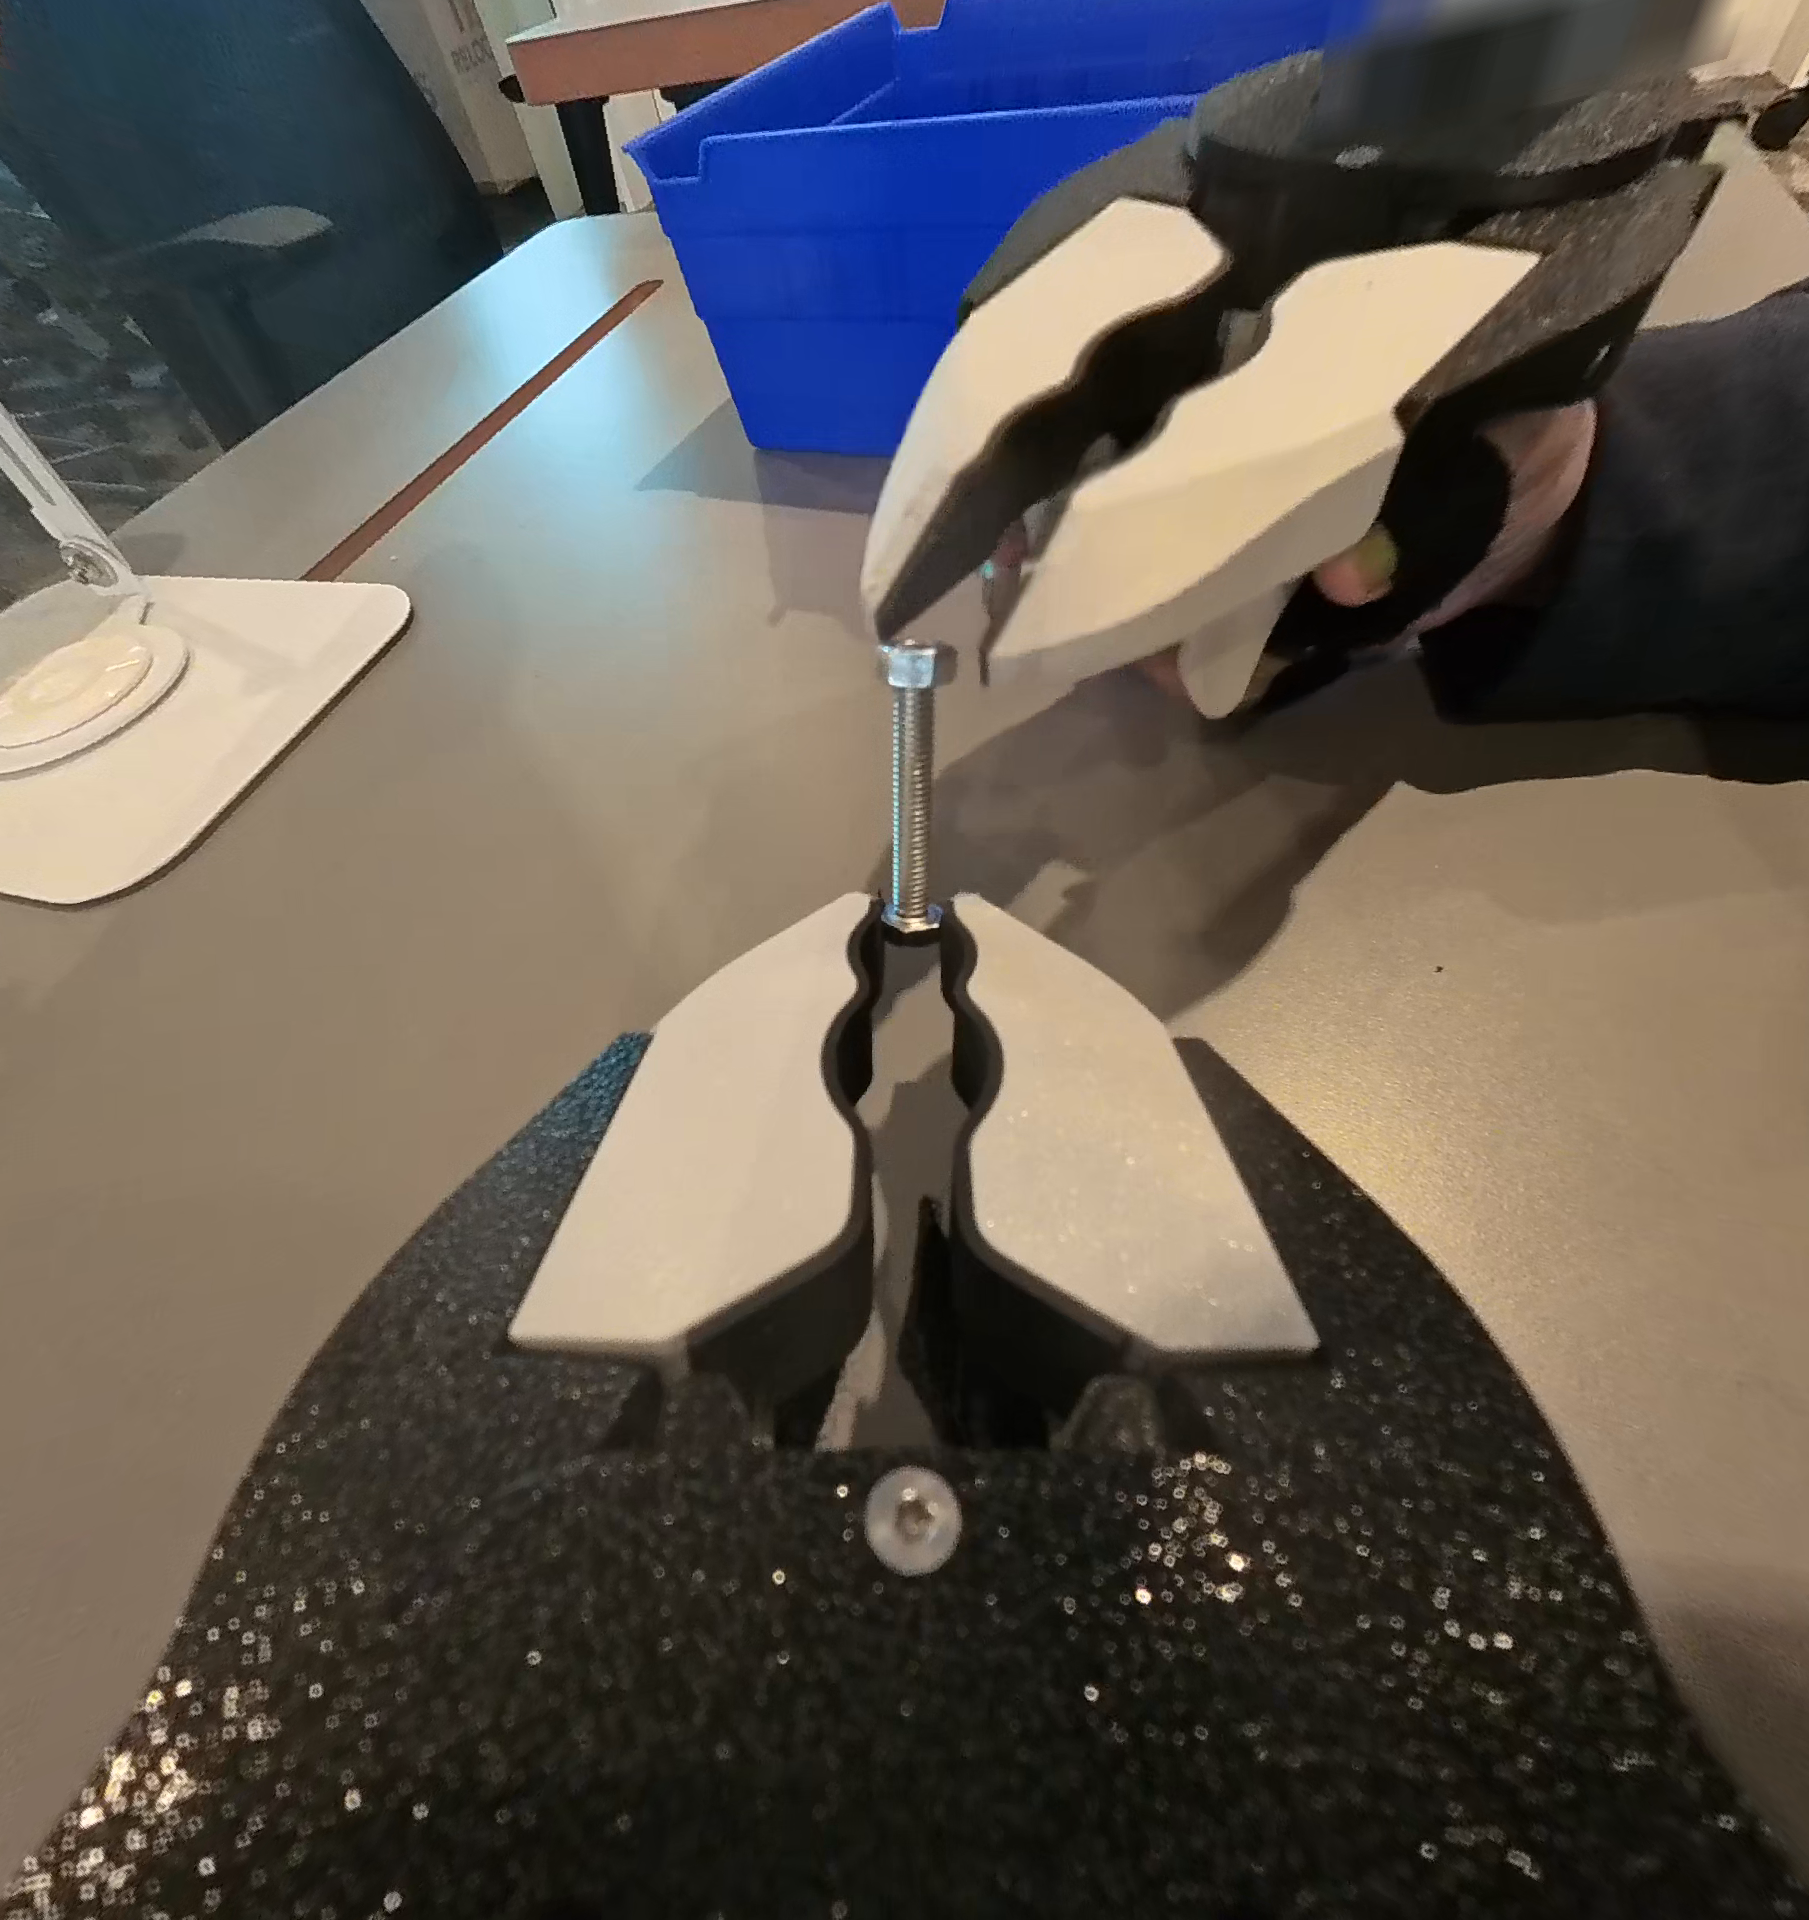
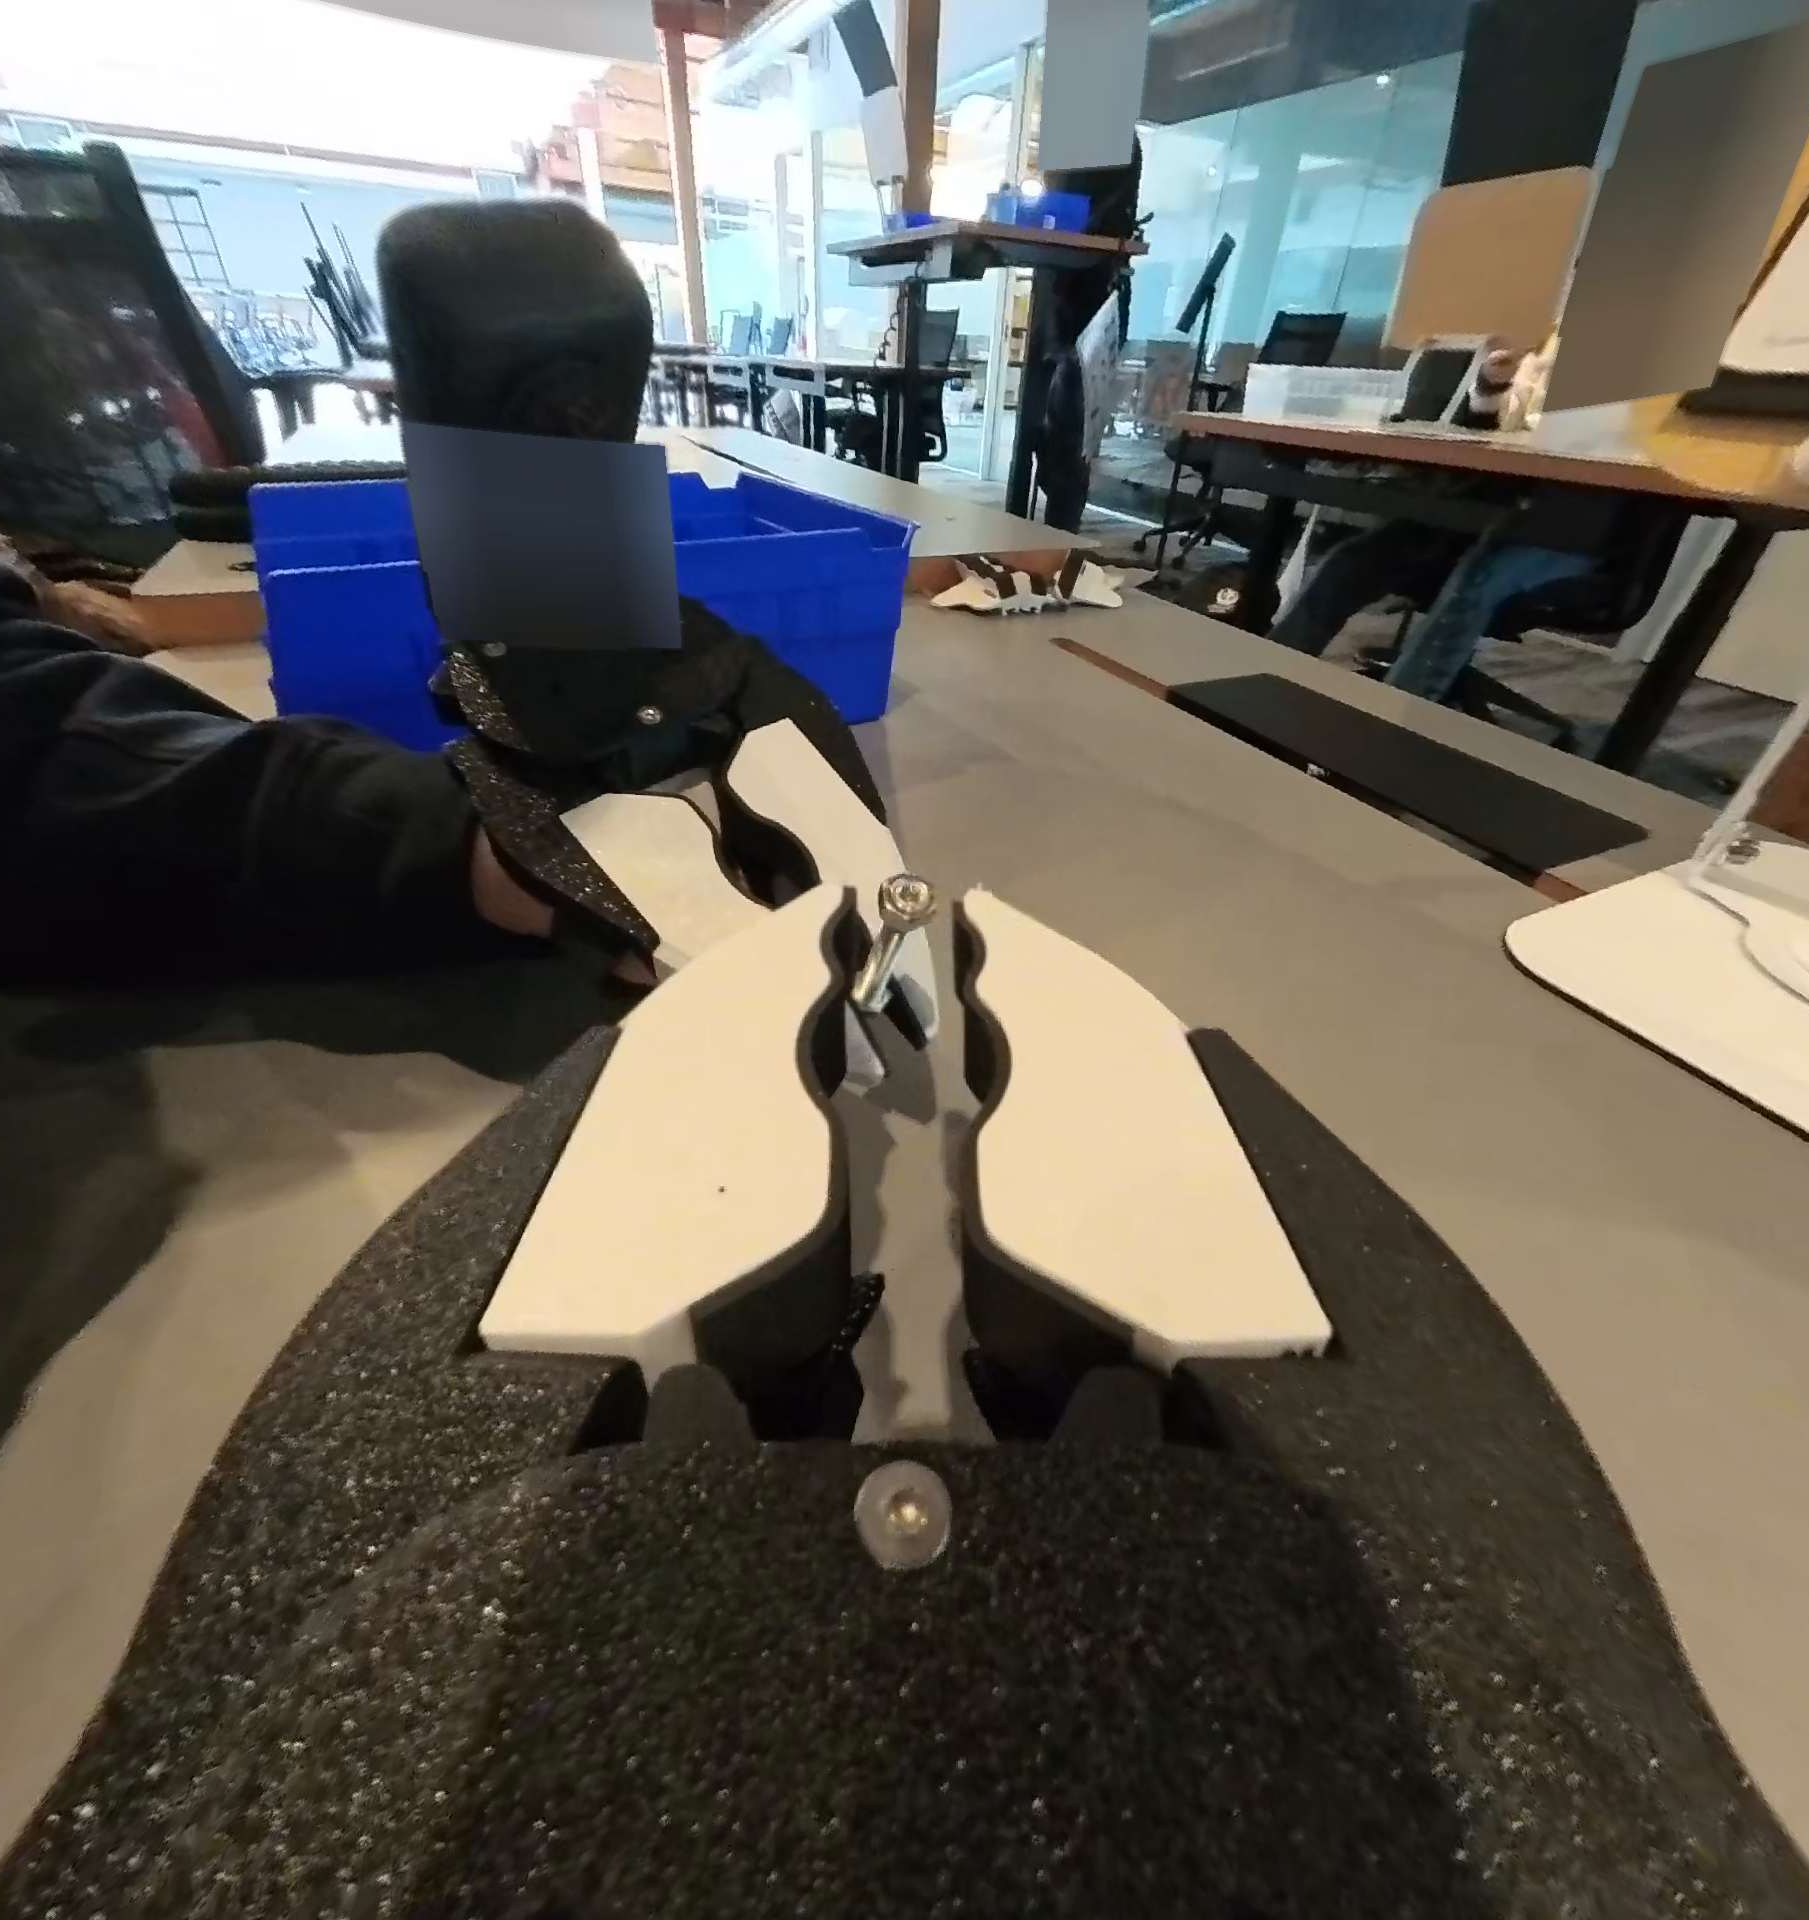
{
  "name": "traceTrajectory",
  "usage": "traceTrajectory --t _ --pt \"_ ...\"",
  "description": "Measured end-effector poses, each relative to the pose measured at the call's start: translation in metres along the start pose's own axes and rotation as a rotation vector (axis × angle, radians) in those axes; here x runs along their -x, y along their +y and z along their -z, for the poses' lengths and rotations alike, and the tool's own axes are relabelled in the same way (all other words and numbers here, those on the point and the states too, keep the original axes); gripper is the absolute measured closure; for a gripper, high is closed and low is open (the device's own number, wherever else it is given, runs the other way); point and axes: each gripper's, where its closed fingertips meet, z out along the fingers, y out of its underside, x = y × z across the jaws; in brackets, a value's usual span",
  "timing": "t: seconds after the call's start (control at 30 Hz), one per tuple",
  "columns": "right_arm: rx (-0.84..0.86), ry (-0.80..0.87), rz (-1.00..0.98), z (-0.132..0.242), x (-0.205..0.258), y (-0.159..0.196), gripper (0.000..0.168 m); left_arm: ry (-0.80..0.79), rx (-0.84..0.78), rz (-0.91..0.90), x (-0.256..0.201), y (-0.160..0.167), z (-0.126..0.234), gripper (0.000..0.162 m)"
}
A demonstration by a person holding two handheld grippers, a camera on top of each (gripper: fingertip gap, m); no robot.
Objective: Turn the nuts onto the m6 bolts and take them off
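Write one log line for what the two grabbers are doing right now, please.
left gripper: shut on bolt, upright | right gripper: open, over nut at top end | nut: not gripped

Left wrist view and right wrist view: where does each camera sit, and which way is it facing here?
Left wrist view: on the left gripper, looking forward over the grey table toward the blue bin; its fingers clamp the bolt upright by its lower end; the right gripper and its gloved hand show.
Right wrist view: on the right gripper, facing the office; left gripper, sleeve.
Shared: bolt, nut, bin, table.
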Motion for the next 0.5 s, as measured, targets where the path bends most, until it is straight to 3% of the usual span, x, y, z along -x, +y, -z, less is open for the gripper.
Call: traceTrajectory --t 0.07,0.17,0.5 --pt "0.004 -0.013 0.006 0.000 0.002 0.001 0.153 0.000 -0.001 0.001 0.000 0.000 0.000 0.152" --pt "-0.008 -0.090 0.000 0.004 0.011 -0.003 0.168 0.001 0.000 0.002 0.000 0.000 0.000 0.152" --pt "-0.005 0.004 0.005 0.001 -0.001 0.000 0.152 0.001 0.000 0.000 0.000 0.000 0.000 0.152"
